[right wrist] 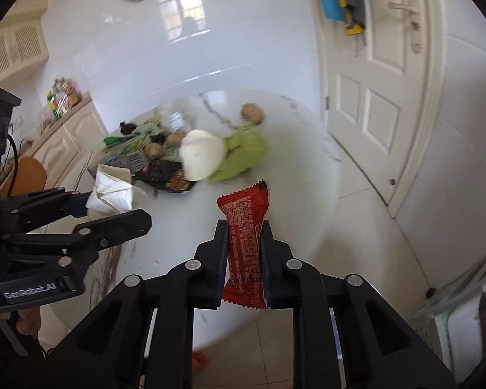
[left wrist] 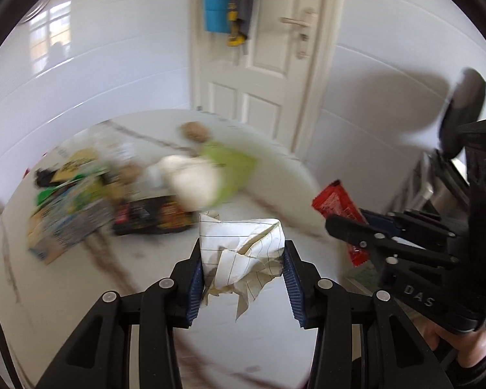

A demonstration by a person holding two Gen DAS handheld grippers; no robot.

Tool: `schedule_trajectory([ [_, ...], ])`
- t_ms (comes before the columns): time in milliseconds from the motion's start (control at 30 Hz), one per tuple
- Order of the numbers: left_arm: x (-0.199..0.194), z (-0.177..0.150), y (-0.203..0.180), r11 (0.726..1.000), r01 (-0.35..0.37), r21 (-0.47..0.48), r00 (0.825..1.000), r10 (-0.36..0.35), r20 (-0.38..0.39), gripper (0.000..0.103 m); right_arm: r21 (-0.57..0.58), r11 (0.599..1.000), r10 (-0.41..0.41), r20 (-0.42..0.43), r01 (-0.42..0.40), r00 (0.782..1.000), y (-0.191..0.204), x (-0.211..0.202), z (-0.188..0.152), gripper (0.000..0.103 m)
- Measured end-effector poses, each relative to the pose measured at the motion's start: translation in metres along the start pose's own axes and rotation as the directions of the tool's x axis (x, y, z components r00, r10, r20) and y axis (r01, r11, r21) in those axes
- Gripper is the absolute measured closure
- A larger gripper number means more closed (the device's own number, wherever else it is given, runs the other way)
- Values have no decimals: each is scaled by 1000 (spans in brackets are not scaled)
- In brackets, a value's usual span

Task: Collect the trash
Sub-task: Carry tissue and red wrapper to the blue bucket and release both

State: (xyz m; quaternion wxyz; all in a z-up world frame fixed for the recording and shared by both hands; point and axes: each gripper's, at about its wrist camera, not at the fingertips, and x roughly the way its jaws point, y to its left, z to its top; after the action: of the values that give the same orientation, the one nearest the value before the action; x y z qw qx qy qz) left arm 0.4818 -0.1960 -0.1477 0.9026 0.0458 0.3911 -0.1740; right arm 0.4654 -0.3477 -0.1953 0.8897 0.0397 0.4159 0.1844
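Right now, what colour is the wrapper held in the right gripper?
Red wrapper, with small white print; clearest in the right wrist view.

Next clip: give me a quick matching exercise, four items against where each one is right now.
Items:
1. crumpled lined paper
2. red wrapper
3. green bag
4. blue cloth

Places:
A. lying on the round white table
B. hanging on the white door
C. clamped in the left hand-held gripper
D. clamped in the right hand-held gripper

Pairs: 1-C, 2-D, 3-A, 4-B
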Motion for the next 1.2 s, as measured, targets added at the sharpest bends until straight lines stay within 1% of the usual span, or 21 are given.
schedule_trajectory([
  [100, 15, 5, -43, 997, 45, 62, 999, -44, -19, 62, 49, 997, -56, 29, 55, 998, -29, -29, -13, 86],
  [200, 39, 10, -94, 987, 89, 131, 995, -83, -52, 62, 99, 987, -127, 28, 124, 992, -63, -49, -30, 86],
  [300, 69, 16, -130, 978, 101, 181, 992, -85, -90, 62, 144, 972, -190, 14, 186, 982, -96, -61, -45, 86],
  [433, 108, 25, -166, 969, 108, 222, 987, -77, -142, 62, 202, 951, -239, -4, 235, 971, -133, -72, -61, 86],
  [500, 126, 28, -178, 966, 109, 236, 985, -73, -154, 57, 225, 942, -255, -13, 251, 967, -149, -73, -66, 86],
  [533, 134, 30, -184, 965, 102, 243, 985, -65, -158, 56, 236, 938, -258, -20, 255, 966, -158, -73, -69, 86],
  [600, 149, 34, -189, 964, 96, 250, 985, -56, -160, 46, 253, 932, -263, -24, 260, 965, -171, -72, -72, 85],
  [700, 161, 35, -190, 965, 62, 253, 988, -25, -149, 36, 269, 929, -257, -31, 256, 966, -183, -66, -74, 85],
  [767, 169, 37, -187, 969, 50, 243, 988, -13, -154, 33, 275, 928, -250, -32, 249, 968, -184, -61, -76, 85],
  [867, 180, 37, -194, 971, 37, 234, 989, -1, -150, 27, 279, 930, -240, -34, 240, 970, -187, -53, -78, 85],
  [933, 184, 40, -193, 973, 34, 229, 989, 0, -146, 26, 281, 931, -235, -33, 235, 971, -187, -49, -76, 85],
  [967, 184, 39, -197, 974, 42, 224, 989, -9, -148, 25, 281, 931, -235, -32, 234, 972, -187, -47, -75, 85],
  [1067, 177, 40, -193, 980, 58, 192, 990, -31, -139, 18, 283, 930, -234, -33, 234, 972, -191, -44, -75, 85],
  [1200, 165, 39, -188, 980, 52, 194, 992, -28, -125, 17, 289, 928, -232, -44, 235, 972, -193, -42, -75, 84],
])
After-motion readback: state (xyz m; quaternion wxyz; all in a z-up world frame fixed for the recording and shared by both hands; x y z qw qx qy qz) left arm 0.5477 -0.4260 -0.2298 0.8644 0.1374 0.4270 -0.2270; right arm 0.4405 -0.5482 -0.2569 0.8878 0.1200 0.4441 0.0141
